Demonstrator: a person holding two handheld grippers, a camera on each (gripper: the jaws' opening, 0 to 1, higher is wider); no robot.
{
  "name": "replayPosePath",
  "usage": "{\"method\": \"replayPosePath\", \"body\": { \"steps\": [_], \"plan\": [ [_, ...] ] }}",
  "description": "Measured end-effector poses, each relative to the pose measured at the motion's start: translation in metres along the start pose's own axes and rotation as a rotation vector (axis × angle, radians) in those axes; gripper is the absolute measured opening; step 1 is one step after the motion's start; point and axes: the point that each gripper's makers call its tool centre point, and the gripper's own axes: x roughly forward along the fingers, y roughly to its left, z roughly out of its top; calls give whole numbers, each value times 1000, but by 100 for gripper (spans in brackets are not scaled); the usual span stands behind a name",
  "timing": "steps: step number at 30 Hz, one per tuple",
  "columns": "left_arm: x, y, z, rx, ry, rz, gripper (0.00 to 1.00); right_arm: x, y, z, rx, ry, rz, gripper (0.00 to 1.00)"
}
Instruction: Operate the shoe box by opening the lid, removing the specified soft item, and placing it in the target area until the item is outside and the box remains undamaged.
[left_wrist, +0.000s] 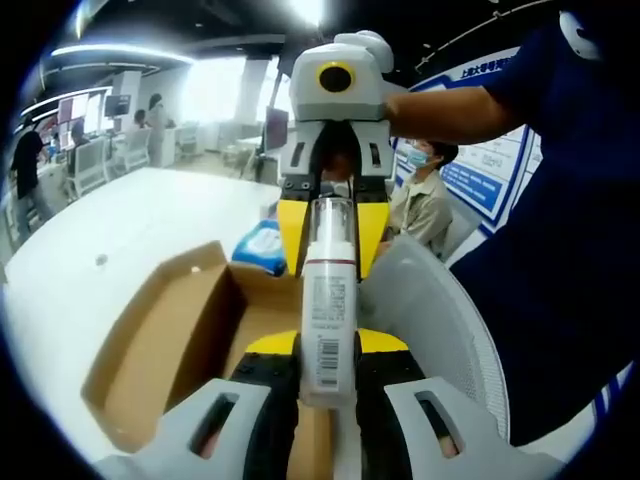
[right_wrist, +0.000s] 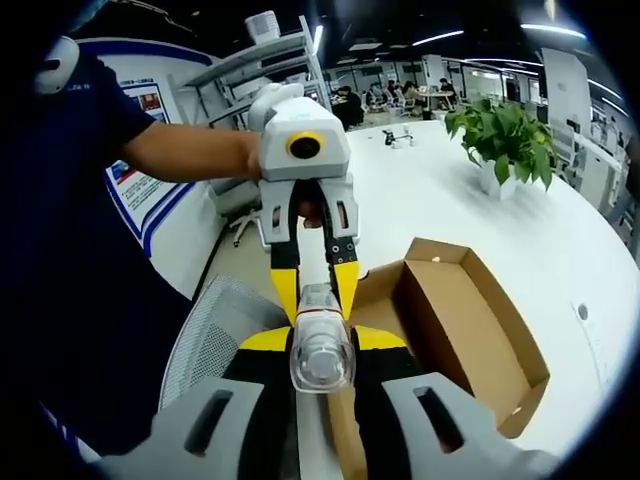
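In the left gripper view, the left gripper (left_wrist: 328, 385) clamps the base of a white bottle (left_wrist: 329, 300) above the open shoe box (left_wrist: 165, 340) on the white table (left_wrist: 150, 215), while the right gripper (left_wrist: 331, 235) pinches its clear cap end. In the right gripper view, the right gripper (right_wrist: 322, 380) holds that cap end, the bottle (right_wrist: 321, 335) spanning to the left gripper (right_wrist: 313, 275) beside the shoe box (right_wrist: 470, 320). With both claws closed on one item, uneven pulling could pop the cap or drop the bottle.

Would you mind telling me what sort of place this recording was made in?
Most likely an open-plan office or lab: a long white table carries the cardboard box and a potted plant, a grey mesh chair stands beside it, and people sit at desks under ceiling strip lights.
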Motion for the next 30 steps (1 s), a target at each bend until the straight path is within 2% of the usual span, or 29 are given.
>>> {"method": "replayPosePath", "body": {
  "steps": [12, 18, 22, 25, 27, 28, 30],
  "plan": [
    [1, -4, -6, 0, 25, 6, 18, 13, 4, -4, -11, 34, 16, 20],
    [2, -7, -7, -8, 21, -4, 18, 13, 6, -5, -3, 37, 20, 20],
    [1, -2, -5, -21, -7, 21, 19, 12, 2, -4, -1, 31, 2, 19],
    [-5, 8, 5, -77, -93, 59, 21, 9, -4, -1, 5, 24, -19, 19],
    [-8, 9, 1, -75, -83, 59, 28, 7, -9, -2, 1, 32, -40, 19],
    [-9, 14, -6, -58, -49, 99, 33, 6, -12, -4, 1, 38, -48, 19],
    [-9, 13, -11, -54, -40, 100, 38, 2, -21, -13, 10, 66, -72, 19]
  ]
}}
